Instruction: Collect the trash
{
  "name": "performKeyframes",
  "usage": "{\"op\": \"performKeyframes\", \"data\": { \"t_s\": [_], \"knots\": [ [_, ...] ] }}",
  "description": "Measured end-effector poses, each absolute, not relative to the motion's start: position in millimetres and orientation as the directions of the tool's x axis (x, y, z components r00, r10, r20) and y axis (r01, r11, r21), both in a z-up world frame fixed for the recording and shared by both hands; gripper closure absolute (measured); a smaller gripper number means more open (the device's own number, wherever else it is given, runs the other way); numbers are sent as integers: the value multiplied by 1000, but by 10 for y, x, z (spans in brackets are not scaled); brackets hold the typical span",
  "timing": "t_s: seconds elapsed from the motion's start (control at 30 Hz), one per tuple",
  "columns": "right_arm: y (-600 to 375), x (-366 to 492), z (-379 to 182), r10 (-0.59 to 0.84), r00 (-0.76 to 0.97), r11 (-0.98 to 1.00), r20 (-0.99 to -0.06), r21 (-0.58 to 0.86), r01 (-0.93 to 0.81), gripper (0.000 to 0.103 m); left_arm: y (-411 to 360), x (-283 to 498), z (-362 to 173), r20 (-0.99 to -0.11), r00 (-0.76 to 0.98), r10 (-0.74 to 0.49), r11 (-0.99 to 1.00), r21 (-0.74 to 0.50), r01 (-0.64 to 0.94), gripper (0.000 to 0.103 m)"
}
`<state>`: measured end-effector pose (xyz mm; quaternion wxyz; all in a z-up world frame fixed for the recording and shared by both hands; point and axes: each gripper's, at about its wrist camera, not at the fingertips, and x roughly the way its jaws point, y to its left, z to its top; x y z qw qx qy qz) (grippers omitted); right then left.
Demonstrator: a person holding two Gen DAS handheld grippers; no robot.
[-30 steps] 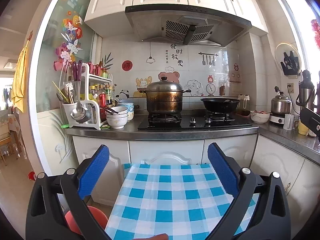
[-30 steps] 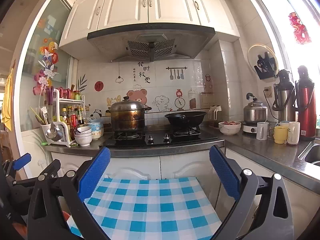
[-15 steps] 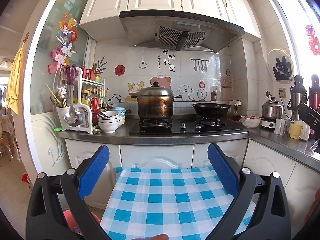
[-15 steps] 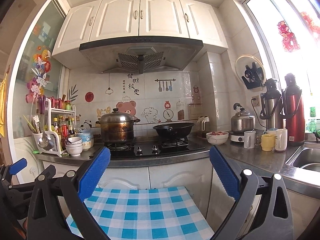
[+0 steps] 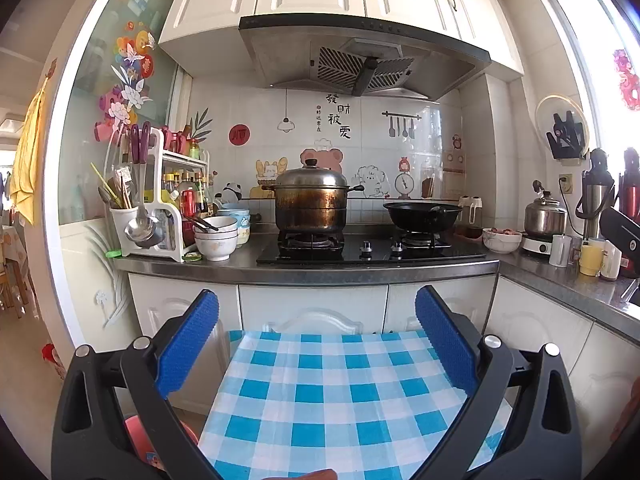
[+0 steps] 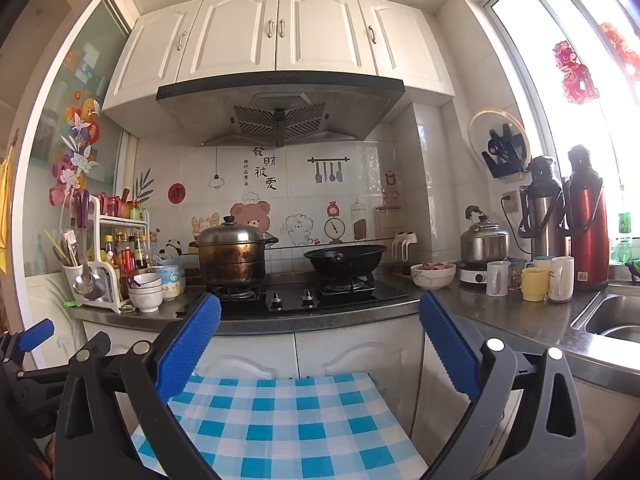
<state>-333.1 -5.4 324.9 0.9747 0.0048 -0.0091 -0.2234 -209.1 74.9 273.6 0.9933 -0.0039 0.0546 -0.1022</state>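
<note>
Over the table: both my tongs held raised, facing the stove.
Left tongs [image 5: 316, 344]: fingers apart, nothing between them.
Right tongs [image 6: 320, 344]: fingers apart, nothing between them.
Trash: none I can make out on the checked cloth [image 5: 336, 400] or the counter [image 6: 500, 312]; a red bin-like rim [image 5: 140, 432] shows low left, too hidden to confirm.
Stage: cloth looks bare, which fits trash already gathered or trash lying out of view.
Risk, left: rack [image 5: 160, 200] and stacked bowls [image 5: 214, 236] crowd the counter edge; a wide swing would topple them.
Risk, right: mugs [image 6: 532, 280] stand close together; a reach past would knock them.
Count: one pot [image 5: 310, 200], one wok [image 5: 420, 216], one kettle [image 6: 484, 240], two flasks [image 6: 586, 220], two burners.
</note>
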Motion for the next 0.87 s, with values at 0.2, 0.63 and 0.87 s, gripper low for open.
{"op": "performKeyframes", "data": {
  "t_s": [0.2, 0.63, 0.87],
  "knots": [
    [-112, -3182, 3118, -423, 906, 906, -24, 8, 424, 5, 723, -1976, 2649, -138, 970, -199, 980, -23, 197, 4],
    [-617, -2383, 2223, -375, 876, 913, -304, 45, 406, 5, 487, -1160, 1635, -442, 879, -181, 983, -48, 178, 4],
    [-1014, -1667, 1074, -373, 719, 890, -587, -9, 455, 5, 176, -550, 671, -654, 745, -128, 991, -47, 129, 4]
  ]
}}
